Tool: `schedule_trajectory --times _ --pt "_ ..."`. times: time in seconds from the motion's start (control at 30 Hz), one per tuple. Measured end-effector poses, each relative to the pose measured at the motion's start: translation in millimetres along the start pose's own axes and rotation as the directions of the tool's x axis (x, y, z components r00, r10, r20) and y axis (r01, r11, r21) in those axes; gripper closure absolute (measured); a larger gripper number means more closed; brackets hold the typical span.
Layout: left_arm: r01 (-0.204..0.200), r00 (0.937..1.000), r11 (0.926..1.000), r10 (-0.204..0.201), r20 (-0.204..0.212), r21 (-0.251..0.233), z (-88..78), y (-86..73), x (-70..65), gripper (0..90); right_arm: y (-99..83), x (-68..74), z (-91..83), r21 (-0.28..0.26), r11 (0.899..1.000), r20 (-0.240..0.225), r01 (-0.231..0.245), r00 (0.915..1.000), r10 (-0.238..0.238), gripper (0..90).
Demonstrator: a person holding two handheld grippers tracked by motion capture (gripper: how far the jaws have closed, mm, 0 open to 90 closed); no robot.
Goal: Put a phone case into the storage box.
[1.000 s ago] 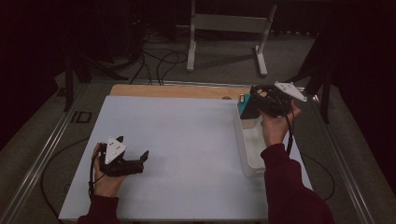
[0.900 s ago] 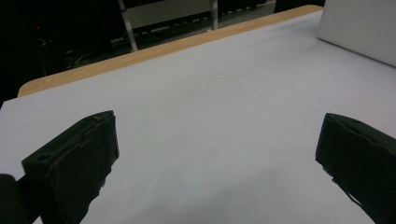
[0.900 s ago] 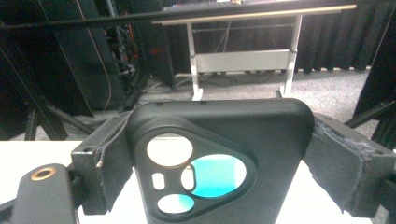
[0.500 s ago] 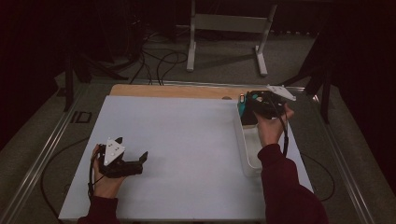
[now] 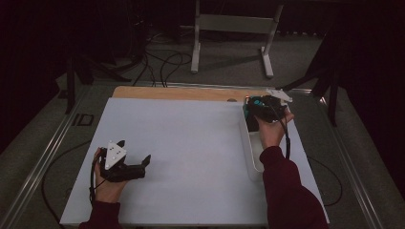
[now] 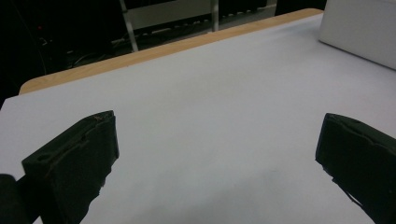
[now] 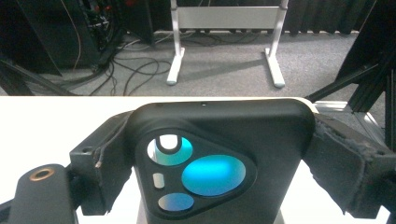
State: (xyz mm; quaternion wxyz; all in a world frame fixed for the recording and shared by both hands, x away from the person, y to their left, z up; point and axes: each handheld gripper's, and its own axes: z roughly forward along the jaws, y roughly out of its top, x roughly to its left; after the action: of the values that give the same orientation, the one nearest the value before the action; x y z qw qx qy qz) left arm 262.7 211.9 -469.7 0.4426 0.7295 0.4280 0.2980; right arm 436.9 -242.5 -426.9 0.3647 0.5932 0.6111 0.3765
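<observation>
One thing held: phone case (image 7: 219,163), clamped across its width by right gripper (image 5: 261,107) jaws, above white bin (image 5: 252,155).
Long axis: upright between the jaws.
Left gripper (image 5: 136,168): jaws wide apart, idle, well apart on table (image 5: 191,143).

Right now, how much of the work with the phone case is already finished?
Done: the right tool is shut on the black phone case, held above the far end of the white tray. The left tool rests open on the table, holding nothing. Left: setting the case down somewhere.
</observation>
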Motion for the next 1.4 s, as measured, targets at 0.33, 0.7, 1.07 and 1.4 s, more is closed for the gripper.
schedule_trajectory --times 0.33,0.7,1.07,1.4 --pt "0.004 1.0000 1.0000 -0.004 0.004 -0.006 -0.8 0.2 -0.1 0.0 -4.3 2.3 10.5 0.027 0.999 0.012 0.021 0.9997 -0.021 12.8" --pt "0.003 0.9999 1.0000 -0.003 0.010 -0.002 -0.3 -0.2 -0.8 0.0 -3.5 3.1 16.6 0.026 0.999 -0.006 0.033 0.9994 -0.033 12.3" --pt "0.007 0.9998 1.0000 -0.007 0.017 -0.001 -0.6 -0.3 -1.4 0.0 1.1 1.9 11.8 -0.008 0.999 -0.044 0.035 0.9984 -0.035 7.4" --pt "0.015 0.9998 0.9999 -0.015 0.013 -0.002 -1.4 -0.9 0.0 0.0 3.9 -3.8 2.3 -0.002 1.000 -0.075 0.026 0.9968 -0.027 7.5"
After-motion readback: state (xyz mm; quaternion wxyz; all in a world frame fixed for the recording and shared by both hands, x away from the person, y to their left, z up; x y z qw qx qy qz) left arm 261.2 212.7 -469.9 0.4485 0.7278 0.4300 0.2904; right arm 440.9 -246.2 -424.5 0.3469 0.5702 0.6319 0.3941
